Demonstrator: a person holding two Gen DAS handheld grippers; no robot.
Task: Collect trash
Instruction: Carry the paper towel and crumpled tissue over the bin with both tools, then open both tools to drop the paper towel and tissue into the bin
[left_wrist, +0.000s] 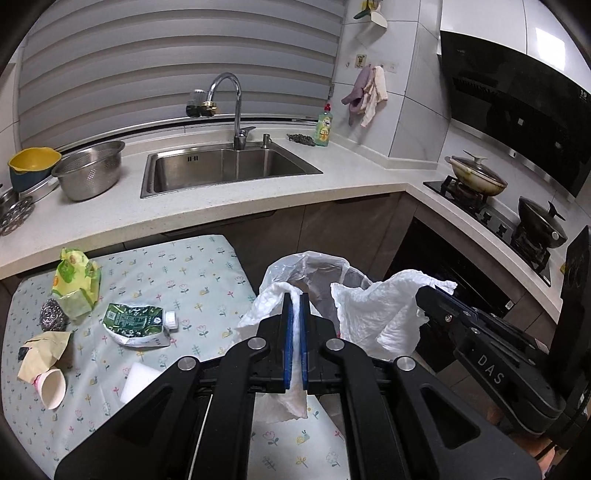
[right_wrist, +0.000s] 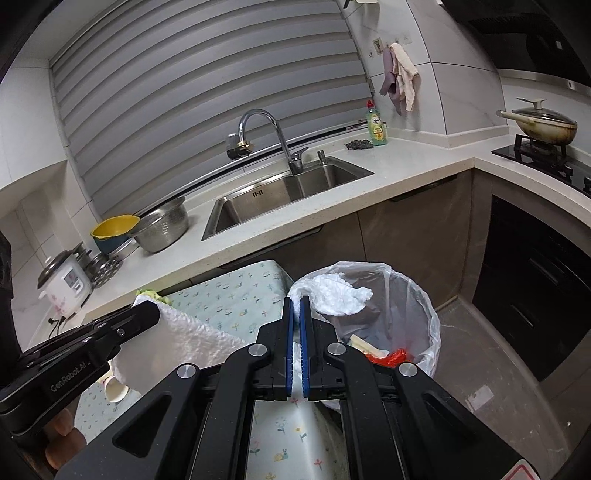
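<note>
A: What surrounds me?

B: A pale desk (left_wrist: 332, 173) with a steel sink (left_wrist: 221, 168) runs along the far wall. Nearer, left, a flowered cloth (left_wrist: 177, 280) carries a green carton (left_wrist: 135, 323), paper cup (left_wrist: 51, 387) and wrappers.

A: And the bin?

B: The lined trash bin (right_wrist: 413, 295) sits right of the cloth, red scraps inside. My left tongs (left_wrist: 294, 299) pinch one white paper towel (left_wrist: 266, 302); my right tongs (right_wrist: 296, 302) pinch another paper towel (right_wrist: 336, 295) over the rim.

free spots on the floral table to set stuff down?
Bare: the floral table back half, between green carton and bin. Crowded: left edge, with the yellow-green bag, scourer, paper cup.
</note>
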